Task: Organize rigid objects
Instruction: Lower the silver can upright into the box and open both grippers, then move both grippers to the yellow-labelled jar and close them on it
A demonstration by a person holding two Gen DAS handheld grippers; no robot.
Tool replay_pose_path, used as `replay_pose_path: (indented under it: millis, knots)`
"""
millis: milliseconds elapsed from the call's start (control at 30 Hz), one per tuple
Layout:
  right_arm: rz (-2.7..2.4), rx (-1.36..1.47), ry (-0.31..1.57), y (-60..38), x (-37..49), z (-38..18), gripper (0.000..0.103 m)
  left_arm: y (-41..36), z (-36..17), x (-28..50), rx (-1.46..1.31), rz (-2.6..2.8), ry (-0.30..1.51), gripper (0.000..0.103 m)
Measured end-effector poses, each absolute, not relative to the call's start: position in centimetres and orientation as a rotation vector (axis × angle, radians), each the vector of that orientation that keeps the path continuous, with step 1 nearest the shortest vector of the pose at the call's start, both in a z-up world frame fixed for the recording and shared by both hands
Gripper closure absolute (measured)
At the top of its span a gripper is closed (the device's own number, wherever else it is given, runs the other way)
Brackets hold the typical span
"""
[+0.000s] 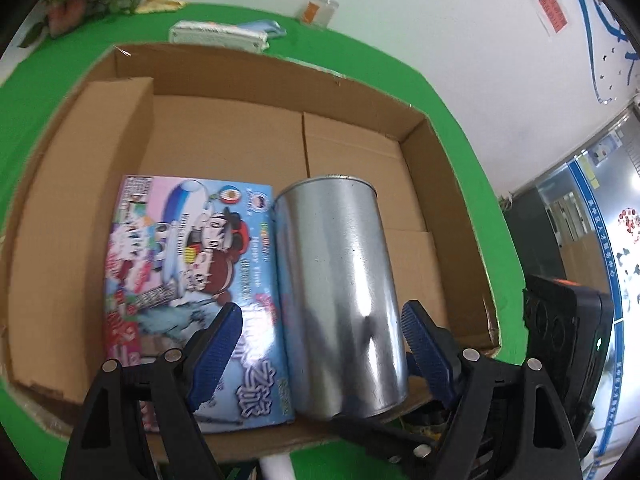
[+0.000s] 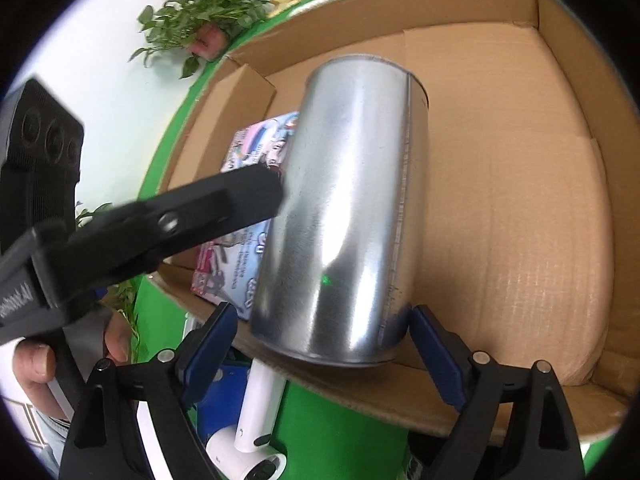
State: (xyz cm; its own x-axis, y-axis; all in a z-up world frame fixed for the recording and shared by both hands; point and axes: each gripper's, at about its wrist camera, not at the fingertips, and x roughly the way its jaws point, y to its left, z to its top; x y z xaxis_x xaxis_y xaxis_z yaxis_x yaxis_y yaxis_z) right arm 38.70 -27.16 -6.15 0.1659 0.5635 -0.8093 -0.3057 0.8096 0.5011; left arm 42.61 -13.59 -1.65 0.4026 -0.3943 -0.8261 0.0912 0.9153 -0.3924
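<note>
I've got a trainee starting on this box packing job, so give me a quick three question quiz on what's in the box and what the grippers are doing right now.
1. True or false: the metal can stands upright in the cardboard box.
2. What lies directly beside the can in the left wrist view?
A. a white bottle
B. a colourful cartoon-printed box
C. a potted plant
3. Fill in: neither the left gripper nor the right gripper presses its blue pads on the can; both jaws stand ____.

Key:
1. False; it lies on its side.
2. B, the cartoon-printed box, lying flat against the can's side.
3. open
</note>
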Motion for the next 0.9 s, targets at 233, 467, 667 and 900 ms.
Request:
replay_pose_path:
  millis: [233, 467, 667, 900]
  knots:
    - [0.494, 0.095, 1.054, -30.2, 34.1, -2.0, 0.010, -11.5, 1.0, 36.7, -0.187, -0.261, 0.941, 0.022]
    - [0.275, 0.000, 0.764, -32.3, 26.2, -0.3, 0.010, -10.5, -1.9, 34.4, -0.180, -0.261, 0.985, 0.022]
    - [0.227, -0.010, 0.632, -34.1, 20.8, 0.6, 0.025, -10.5, -2.1, 32.2, -0.182, -0.272, 0.963, 0.022]
    - [0.291, 0.071, 0.757, -36.3, 20.1, -2.2, 0.021, -11.3, 1.8, 25.3, -0.121, -0.278, 0.728, 0.000]
